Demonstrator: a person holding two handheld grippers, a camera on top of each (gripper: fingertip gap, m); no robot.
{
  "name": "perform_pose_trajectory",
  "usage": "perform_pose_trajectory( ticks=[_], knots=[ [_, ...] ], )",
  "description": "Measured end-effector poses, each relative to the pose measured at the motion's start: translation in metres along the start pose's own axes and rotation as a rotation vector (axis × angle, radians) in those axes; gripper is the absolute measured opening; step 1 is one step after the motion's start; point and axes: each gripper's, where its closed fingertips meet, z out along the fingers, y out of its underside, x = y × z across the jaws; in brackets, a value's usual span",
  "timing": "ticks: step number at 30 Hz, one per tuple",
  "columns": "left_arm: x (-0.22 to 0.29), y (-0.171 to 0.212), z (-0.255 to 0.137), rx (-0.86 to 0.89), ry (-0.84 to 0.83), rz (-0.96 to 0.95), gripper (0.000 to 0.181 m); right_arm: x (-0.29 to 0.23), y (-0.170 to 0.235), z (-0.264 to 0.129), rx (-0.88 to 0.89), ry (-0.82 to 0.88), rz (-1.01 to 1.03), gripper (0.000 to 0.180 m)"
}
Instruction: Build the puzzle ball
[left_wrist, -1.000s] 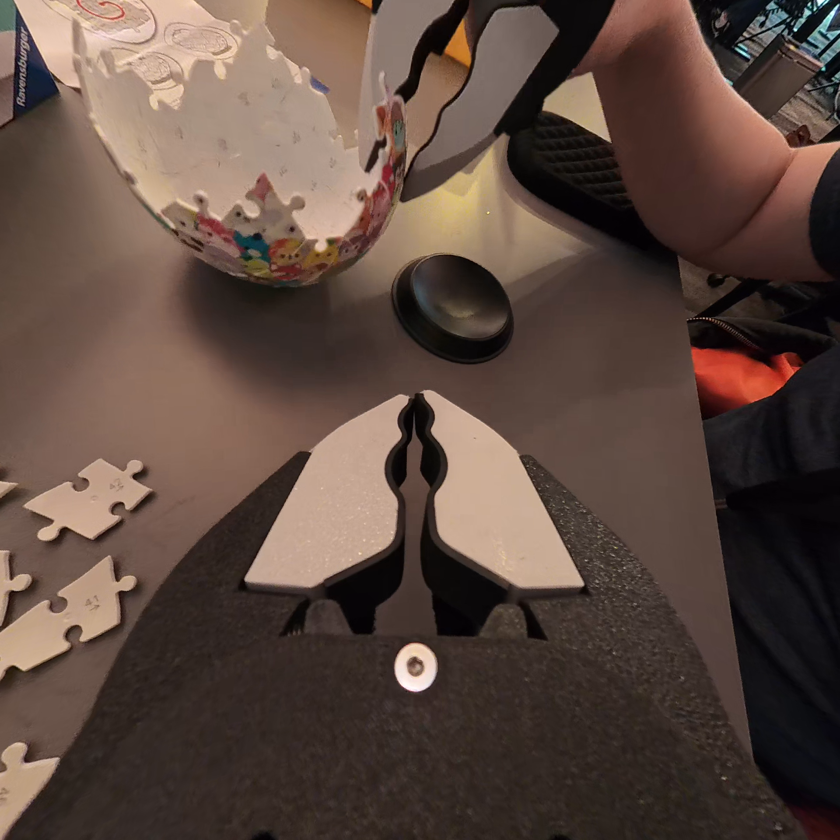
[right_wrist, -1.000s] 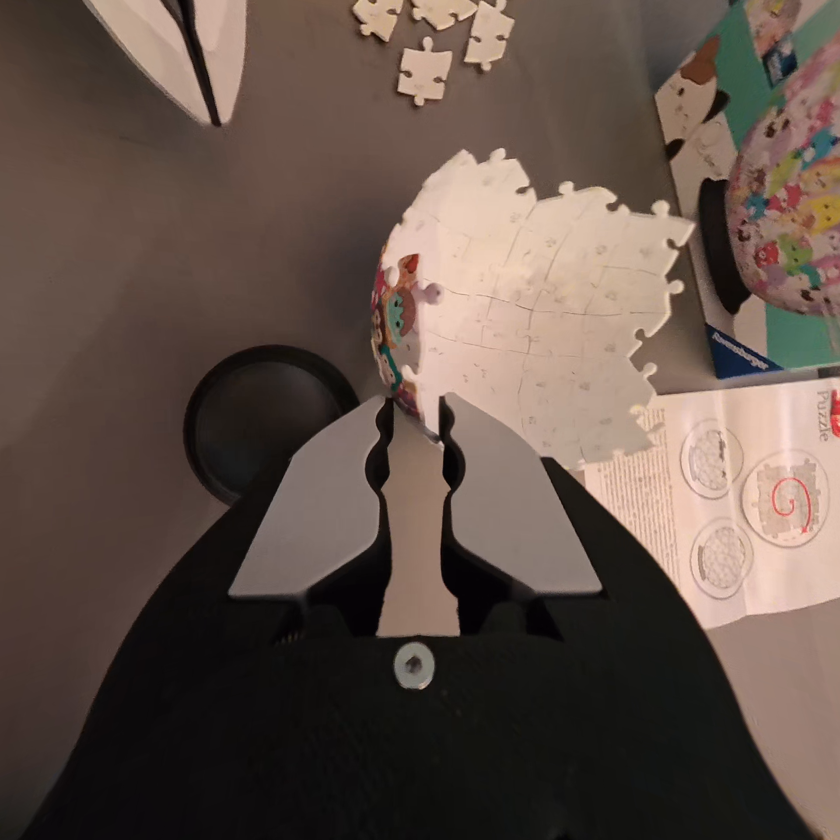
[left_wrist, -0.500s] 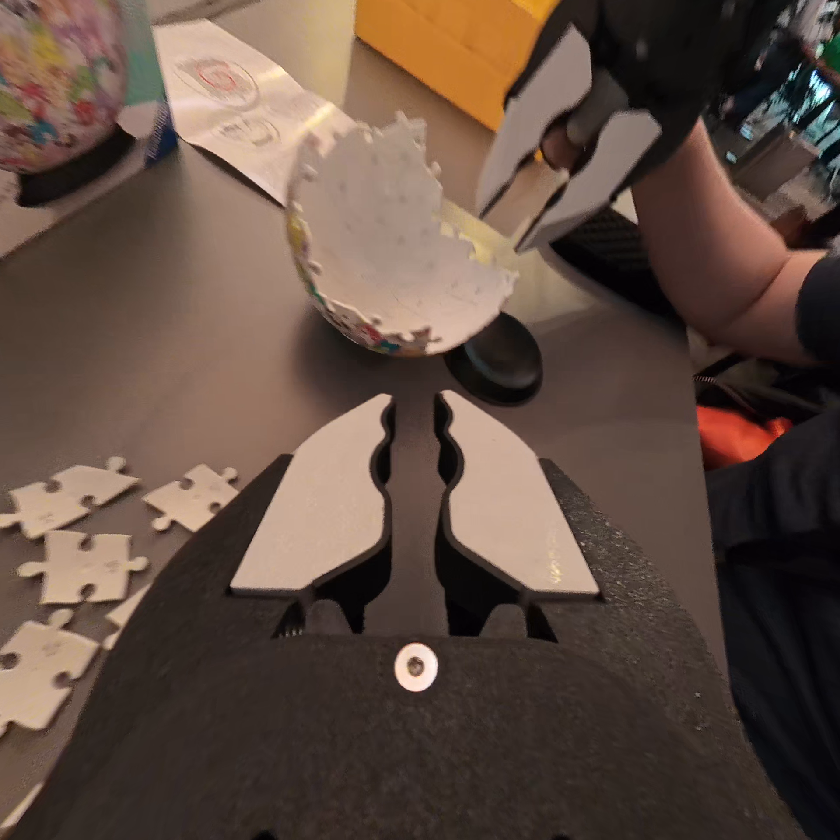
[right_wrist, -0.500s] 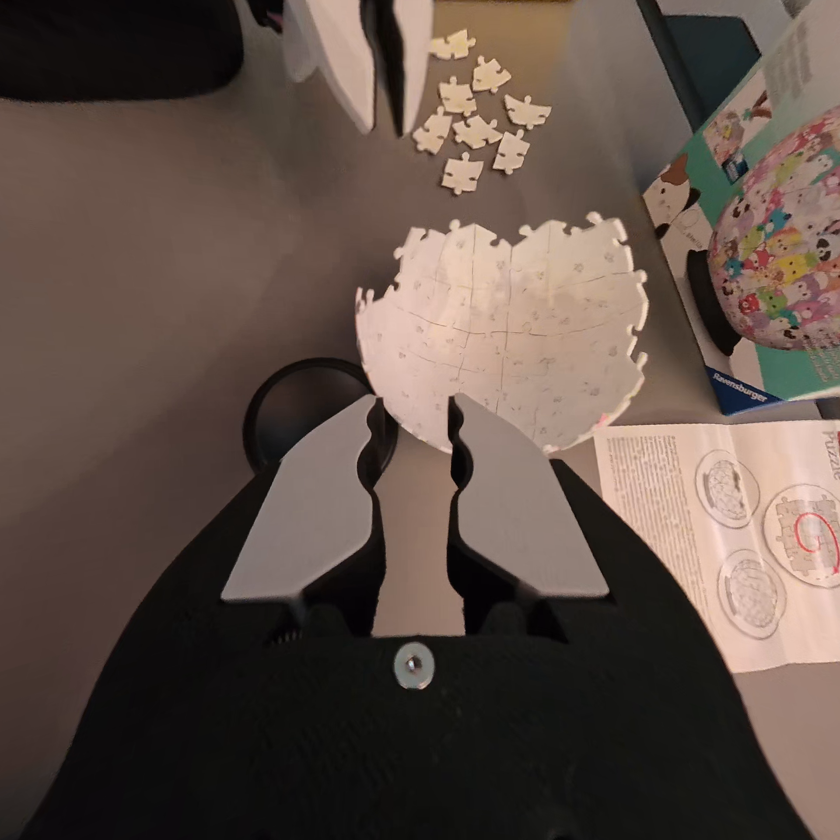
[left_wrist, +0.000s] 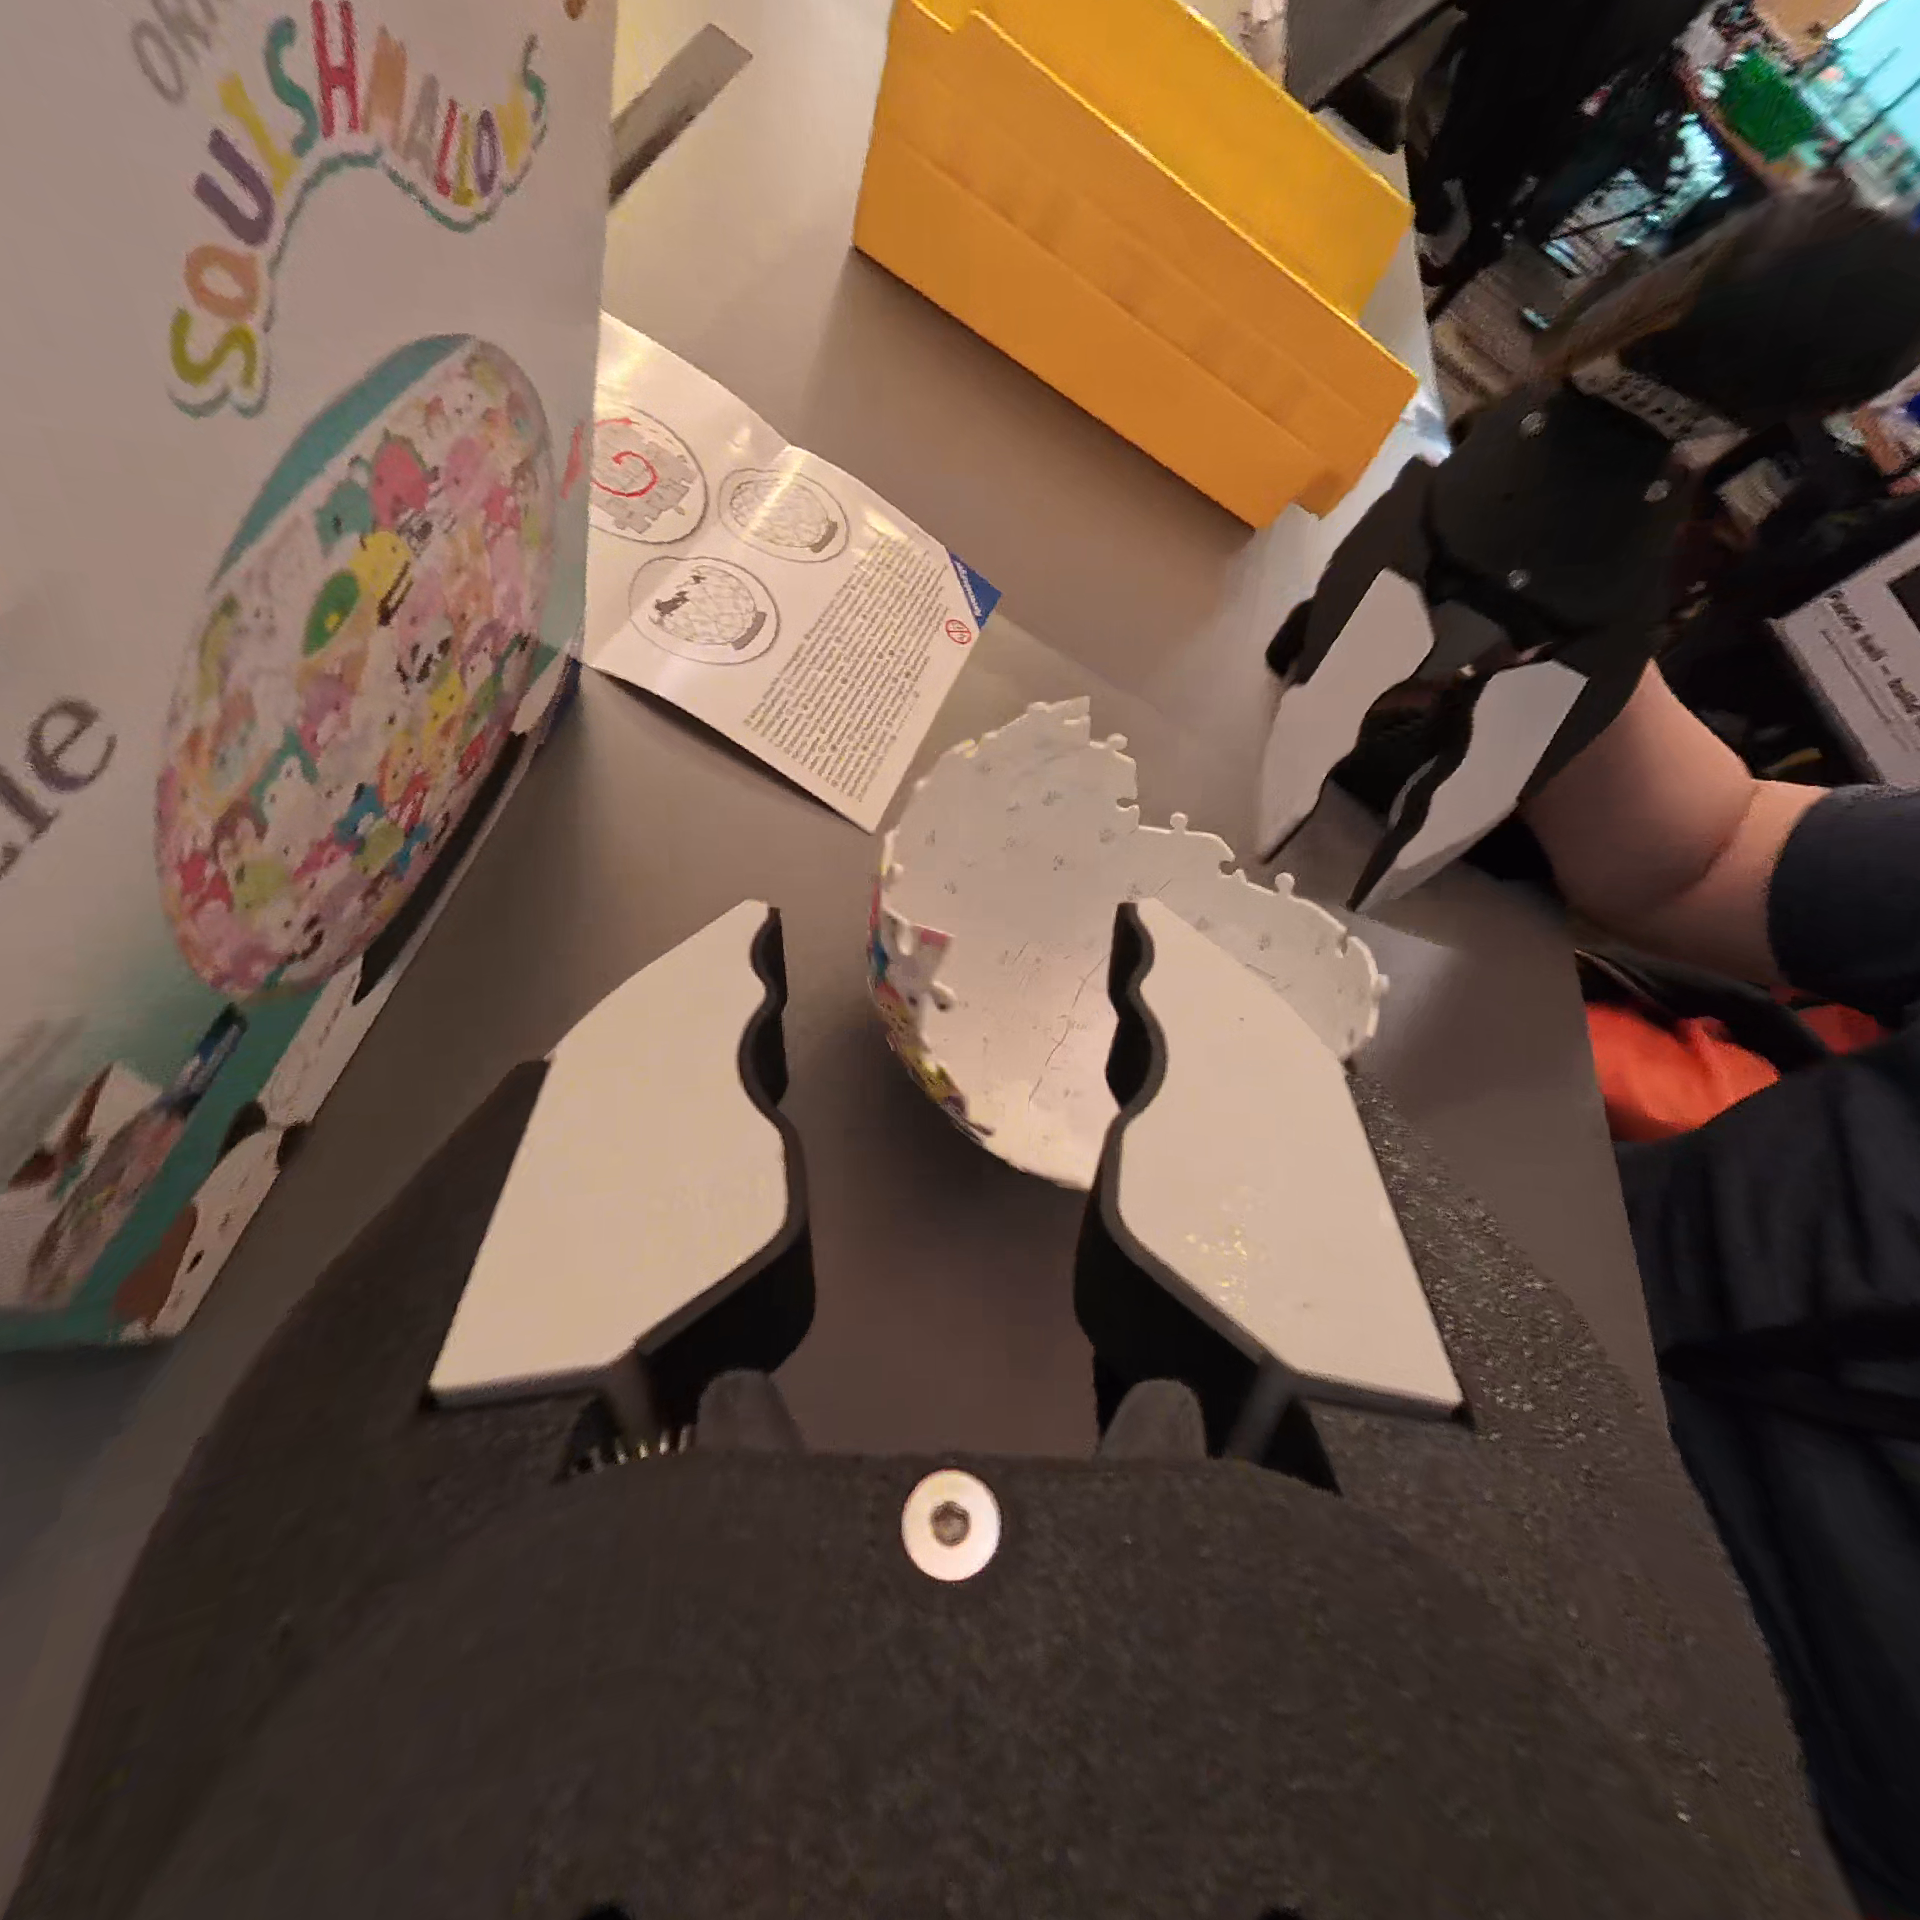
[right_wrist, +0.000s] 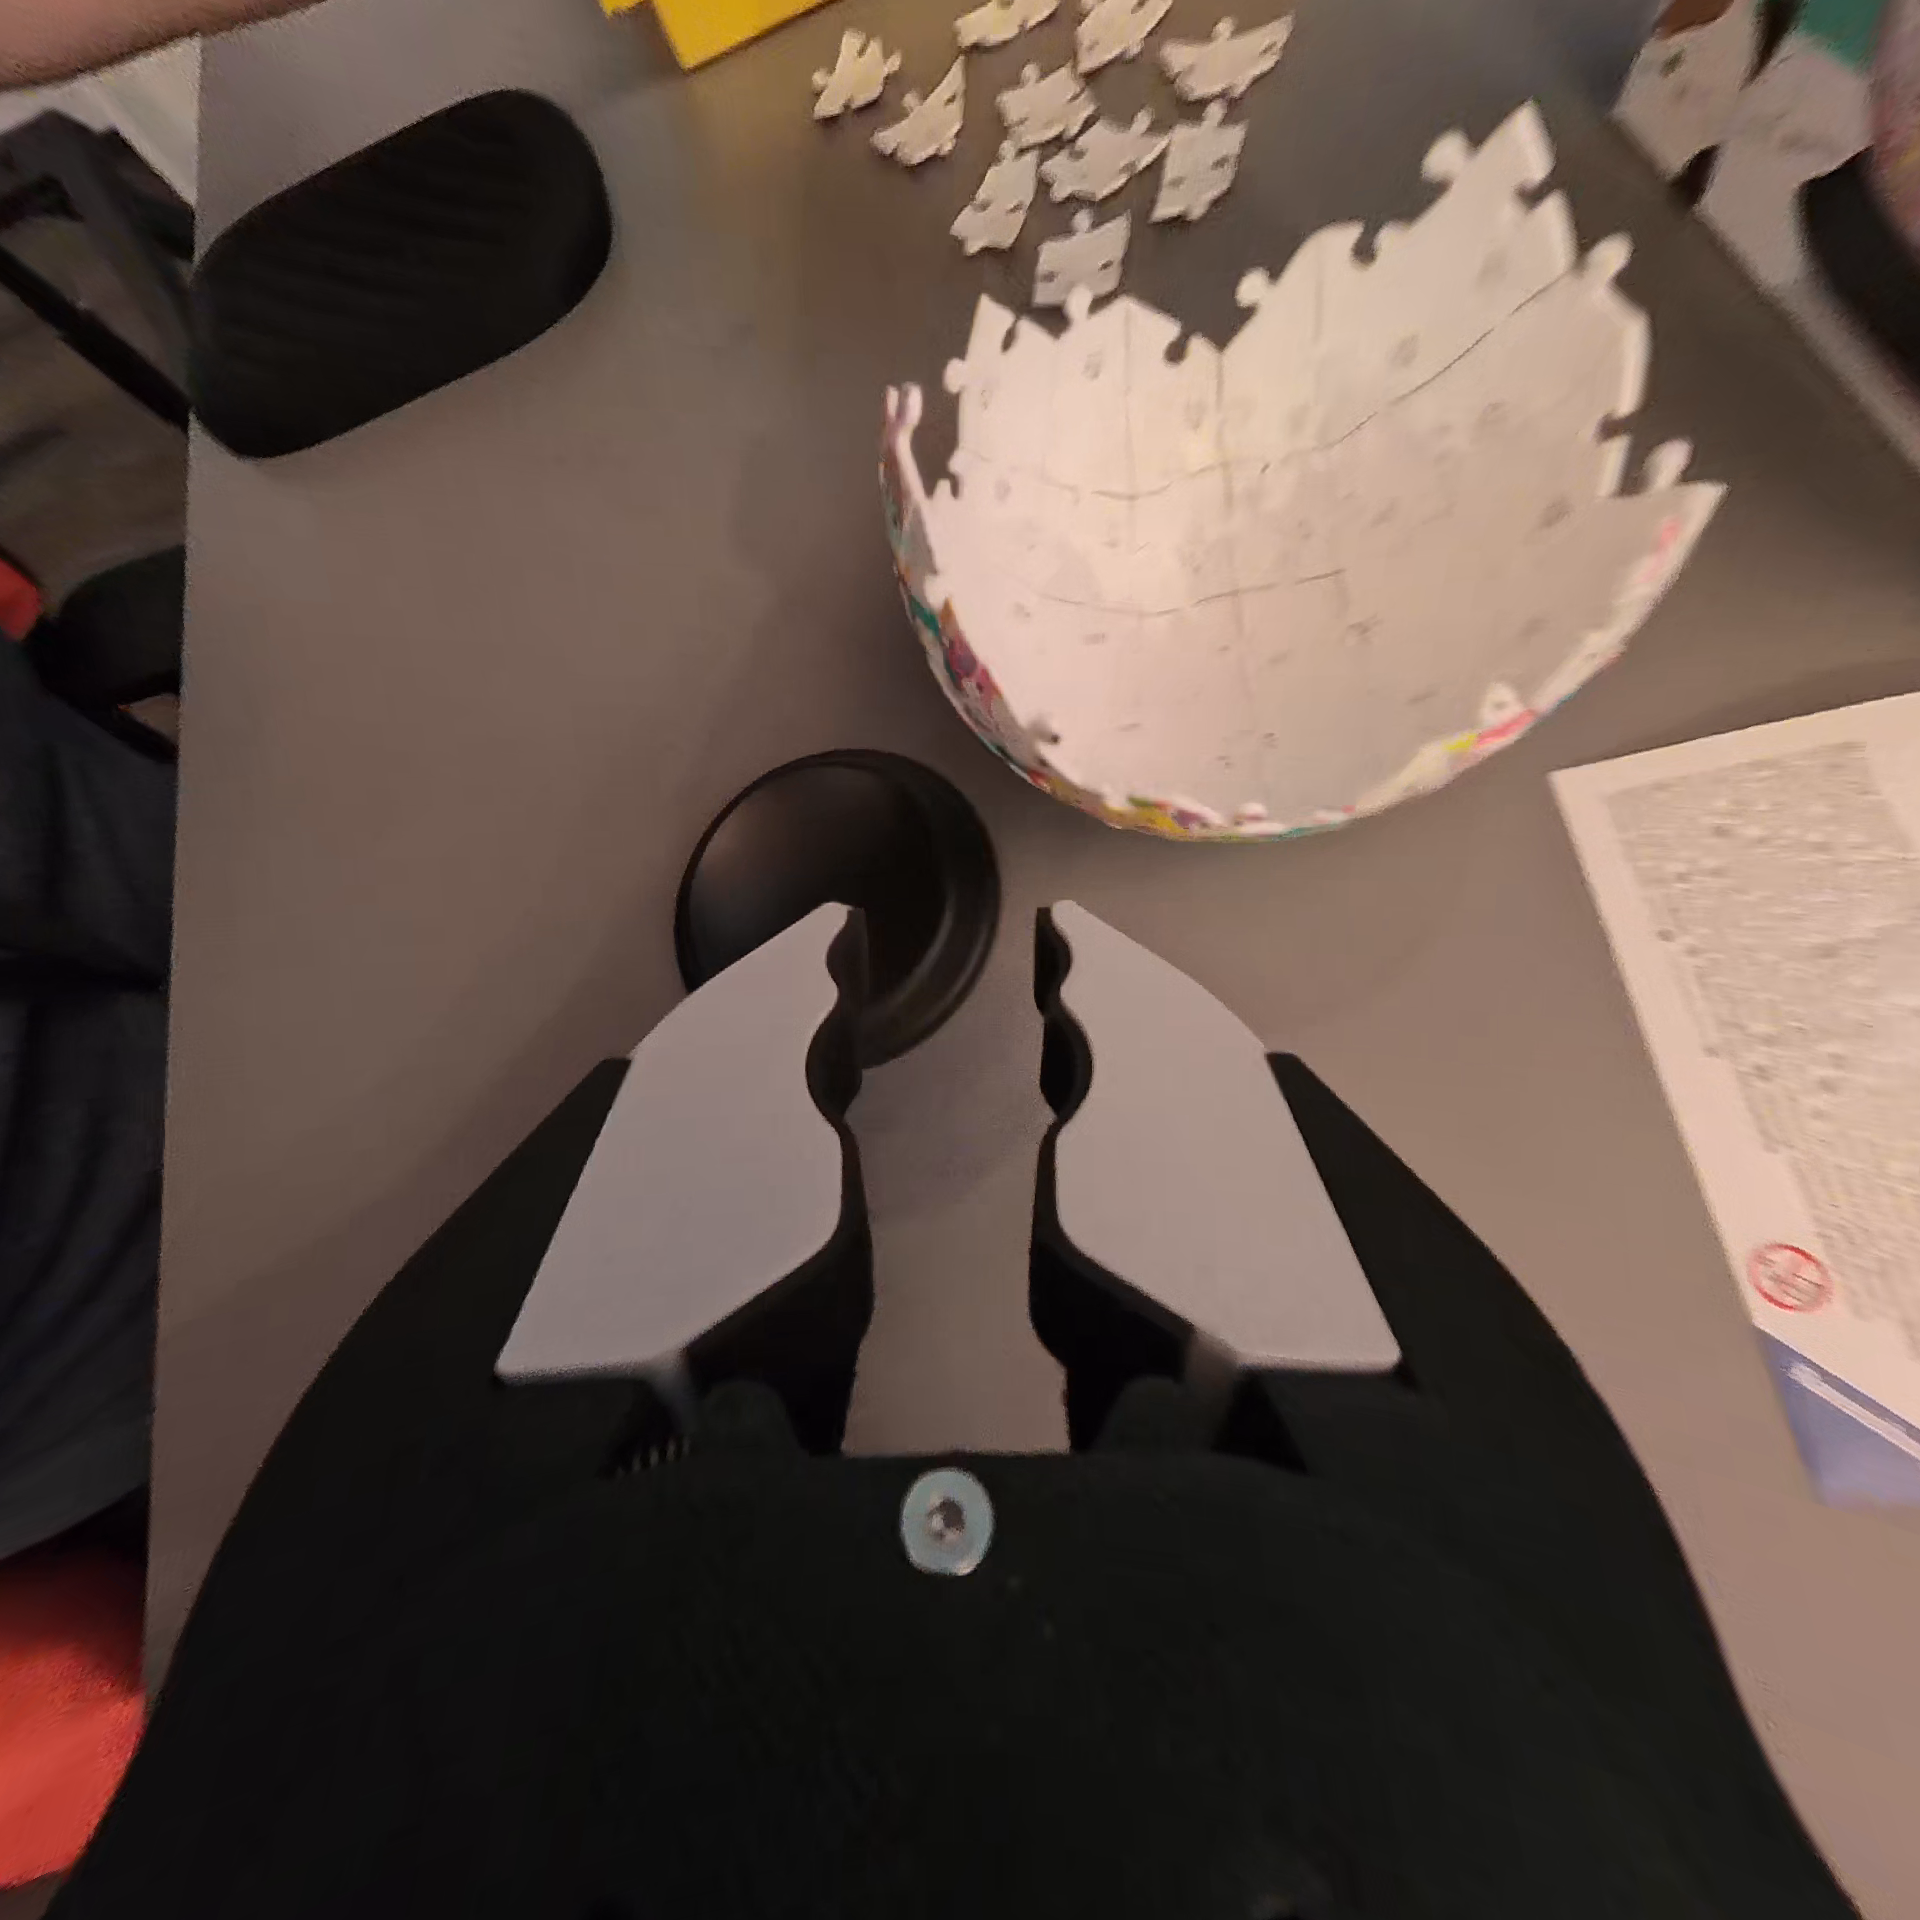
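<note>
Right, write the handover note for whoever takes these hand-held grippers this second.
Left hand-held gripper: open, empty, its fingers either side of the half-built puzzle ball; contact cannot be told.
Right hand-held gripper: open, empty, hovering over the black stand.
The shell lies on the table, open side up, beside the stand, not on it.
Loose pieces lie white side up beyond the shell; the instruction sheet and the box are nearby.
Done: about half the ball. Left: fit the loose pieces, seat the ball on the stand.
</note>
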Motion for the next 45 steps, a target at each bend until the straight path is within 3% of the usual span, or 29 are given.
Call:
perform_pose_trajectory(
  ticks=[7, 20, 32, 39, 45],
  knots=[
    [0.023, -0.009, 0.024, -0.013, 0.208, 0.001, 0.062, -0.006, 0.007, 0.021, -0.052, -0.037, -0.010, 0.034],
    [0.010, 0.000, 0.018, 0.036, 0.171, -0.068, 0.063, 0.021, 0.006, 0.024, -0.021, 0.074, 0.040, 0.040],
    [0.025, 0.008, 0.012, 0.087, 0.282, -0.126, 0.065, 0.038, -0.007, 0.023, 0.066, 0.075, 0.054, 0.042],
    [0.022, 0.007, 0.001, 0.135, 0.217, -0.123, 0.068, 0.077, -0.006, 0.009, 0.073, 0.270, 0.103, 0.044],
    [0.025, 0.006, -0.005, 0.128, 0.191, -0.106, 0.069, 0.081, 0.014, 0.007, 0.008, 0.296, 0.130, 0.043]
  ],
)
